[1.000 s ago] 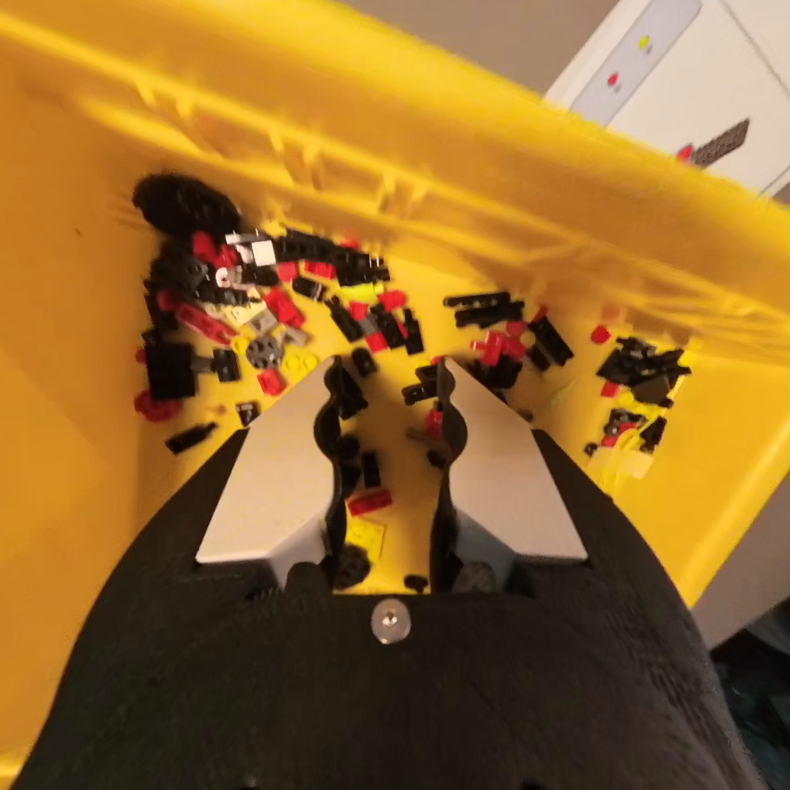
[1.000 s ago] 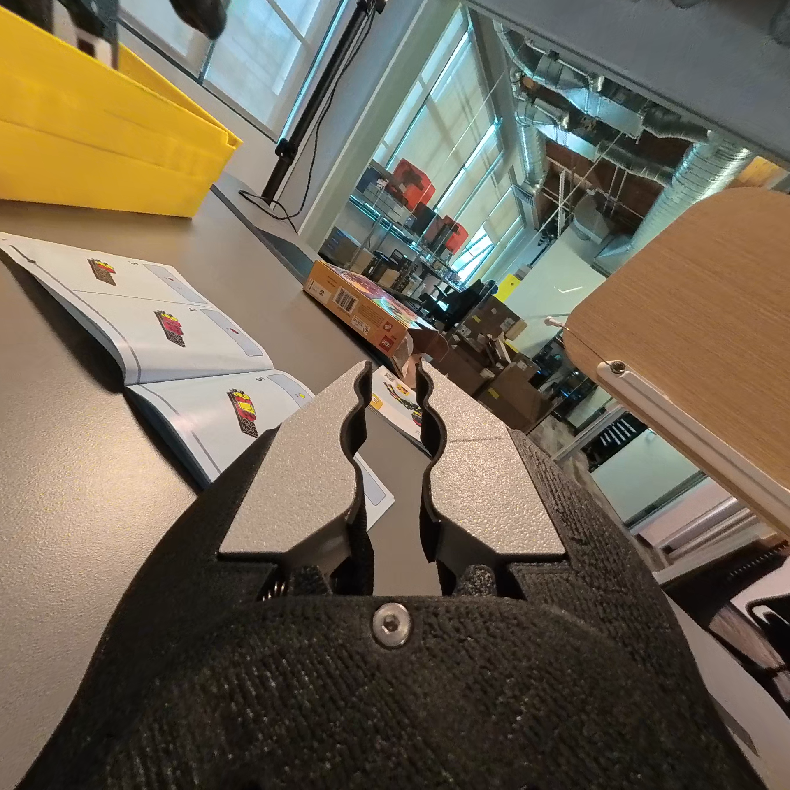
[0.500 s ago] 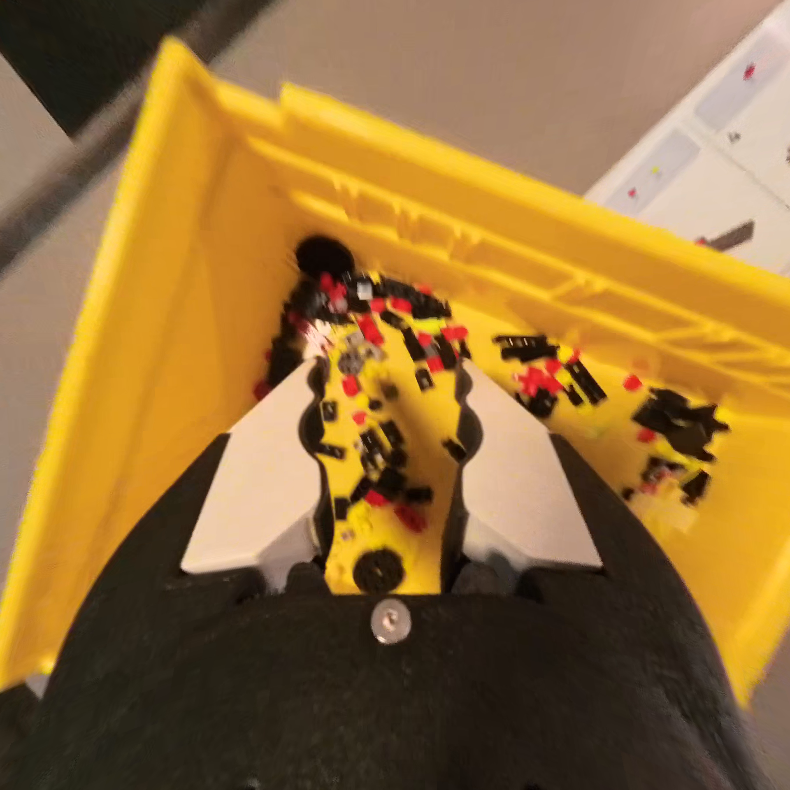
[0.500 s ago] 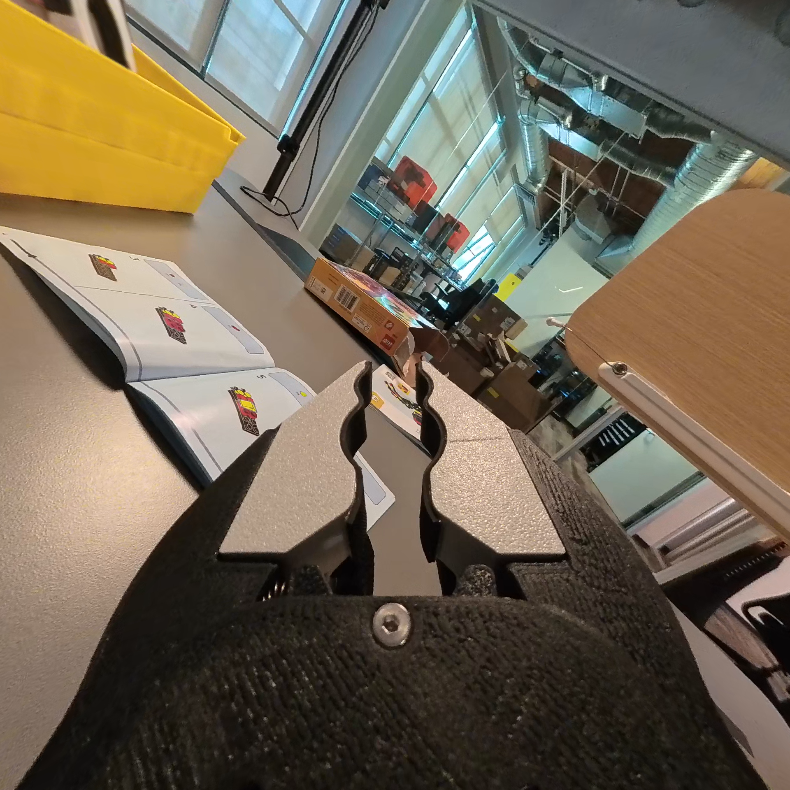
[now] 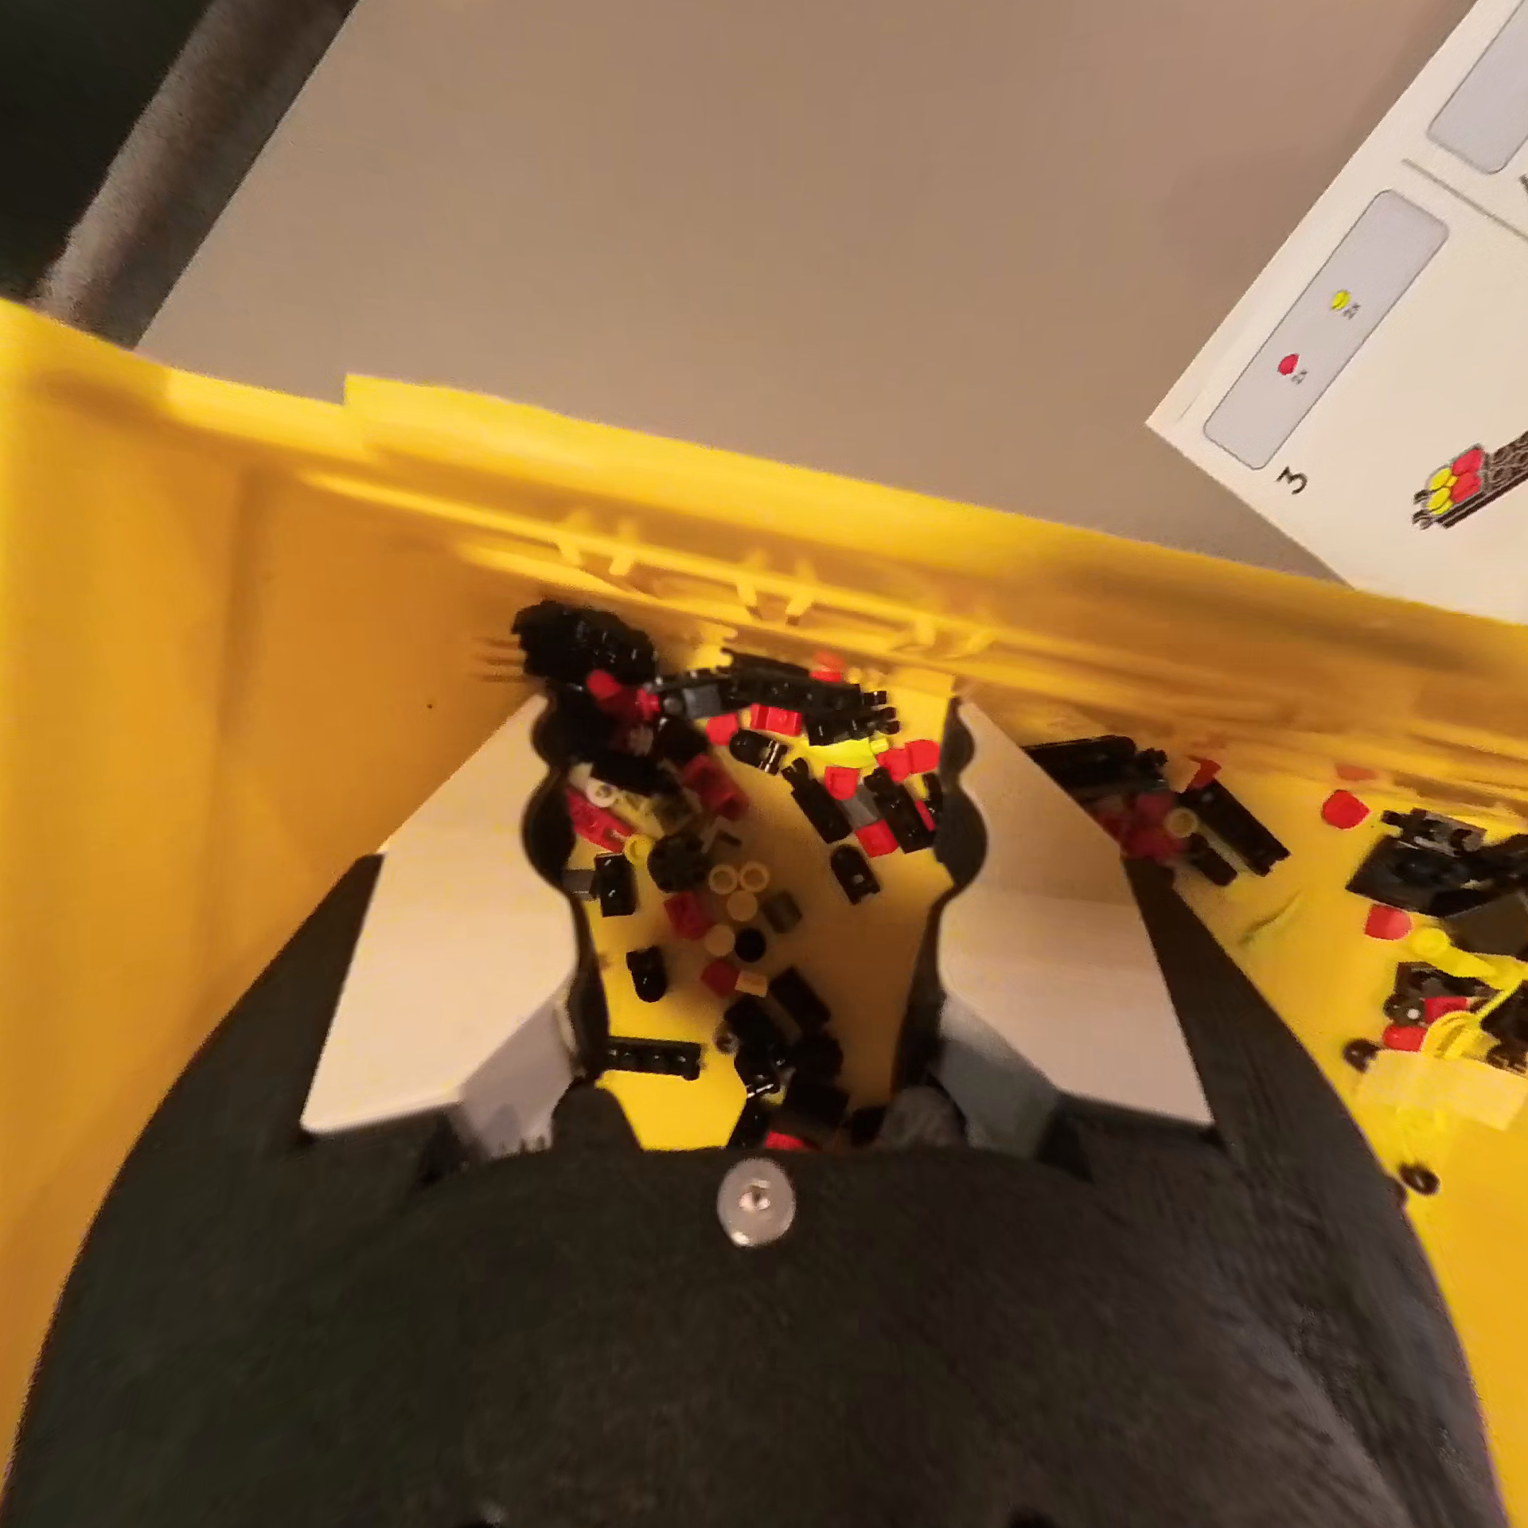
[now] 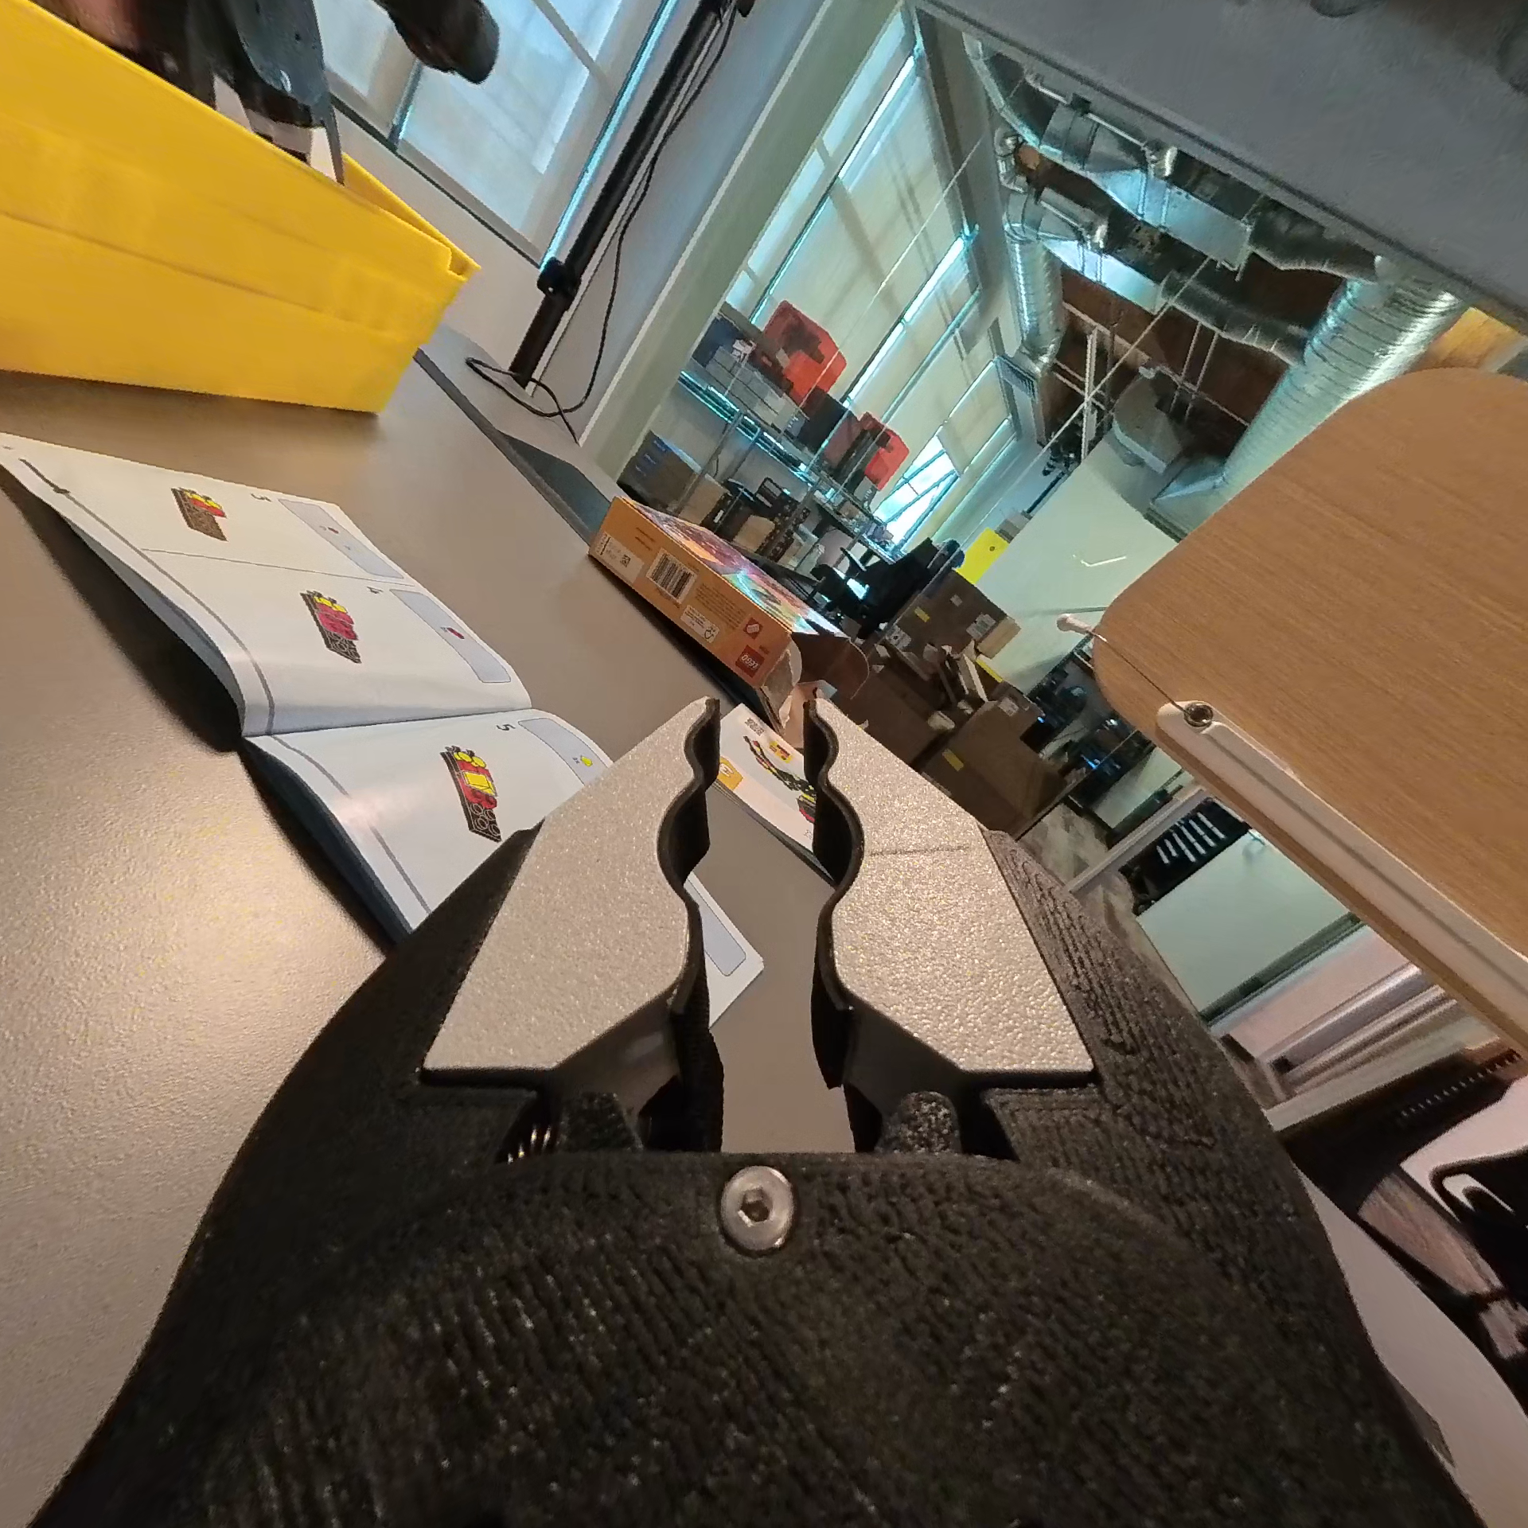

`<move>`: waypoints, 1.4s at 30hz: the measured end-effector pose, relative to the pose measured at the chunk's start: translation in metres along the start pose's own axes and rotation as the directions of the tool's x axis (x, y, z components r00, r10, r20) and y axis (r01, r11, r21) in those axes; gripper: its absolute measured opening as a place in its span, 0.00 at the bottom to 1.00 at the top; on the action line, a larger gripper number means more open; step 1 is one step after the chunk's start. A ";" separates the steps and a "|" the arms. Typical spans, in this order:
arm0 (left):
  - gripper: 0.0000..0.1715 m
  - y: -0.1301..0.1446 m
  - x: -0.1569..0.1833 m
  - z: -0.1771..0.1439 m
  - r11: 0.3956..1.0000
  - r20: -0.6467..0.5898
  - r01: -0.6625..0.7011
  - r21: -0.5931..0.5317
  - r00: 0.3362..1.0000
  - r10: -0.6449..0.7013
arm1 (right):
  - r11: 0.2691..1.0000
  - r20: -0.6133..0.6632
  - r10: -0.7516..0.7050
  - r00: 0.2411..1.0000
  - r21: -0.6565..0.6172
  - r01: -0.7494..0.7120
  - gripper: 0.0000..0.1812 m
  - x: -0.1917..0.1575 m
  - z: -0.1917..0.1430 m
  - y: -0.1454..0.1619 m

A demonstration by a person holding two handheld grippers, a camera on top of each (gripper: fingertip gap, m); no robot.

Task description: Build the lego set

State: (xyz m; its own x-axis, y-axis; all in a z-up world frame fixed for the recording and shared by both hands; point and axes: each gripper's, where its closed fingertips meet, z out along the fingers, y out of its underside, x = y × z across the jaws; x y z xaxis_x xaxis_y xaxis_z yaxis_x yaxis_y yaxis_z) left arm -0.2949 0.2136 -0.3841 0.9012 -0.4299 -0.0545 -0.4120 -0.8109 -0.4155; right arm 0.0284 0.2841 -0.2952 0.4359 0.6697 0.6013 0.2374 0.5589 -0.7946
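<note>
The lego pieces (image 5: 744, 901) lie loose on the floor of a yellow bin (image 5: 207, 628), most of them black and red, with some yellow, tan and grey ones among them. The biggest heap is near the far wall of the bin, and a second group (image 5: 1439, 893) lies more to the right, apart from the first.

The left tongs (image 5: 748, 711) hang over the bin and point down into it. Their two fingers stand wide apart and nothing is between them; through the gap the scattered pieces on the bin floor show. In this view I cannot tell if the fingertips touch any piece. Beyond the bin wall the bare counter (image 5: 744, 248) shows, and at the upper right a corner of the white instruction booklet (image 5: 1364, 331) lies on it.

The right tongs (image 6: 756, 715) are low over the counter (image 6: 124, 909), far from the pieces. Their fingers are only a little apart, with a narrow gap, and they hold nothing. In the right wrist view the booklet (image 6: 331, 628) lies open on the counter, just beside the left finger. The yellow bin (image 6: 207, 273) stands at the upper left, and the other tongs reach into it from above. An orange lego box (image 6: 703, 587) lies farther off on the counter, beyond the booklet. At the right a wooden board (image 6: 1339, 645) with a white edge shows.
</note>
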 end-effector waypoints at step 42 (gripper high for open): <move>0.16 0.040 -0.023 -0.060 0.986 0.277 0.110 -0.124 0.958 -0.072 | 1.000 0.009 -0.007 1.000 0.002 0.007 0.10 0.000 -0.002 -0.003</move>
State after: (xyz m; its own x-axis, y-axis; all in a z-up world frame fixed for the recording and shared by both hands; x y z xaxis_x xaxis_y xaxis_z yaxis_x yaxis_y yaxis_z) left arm -0.3408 0.1670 -0.3449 0.9304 -0.2436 -0.2738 -0.3240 -0.8961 -0.3035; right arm 0.0298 0.2814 -0.2933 0.4265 0.6700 0.6077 0.2390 0.5645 -0.7901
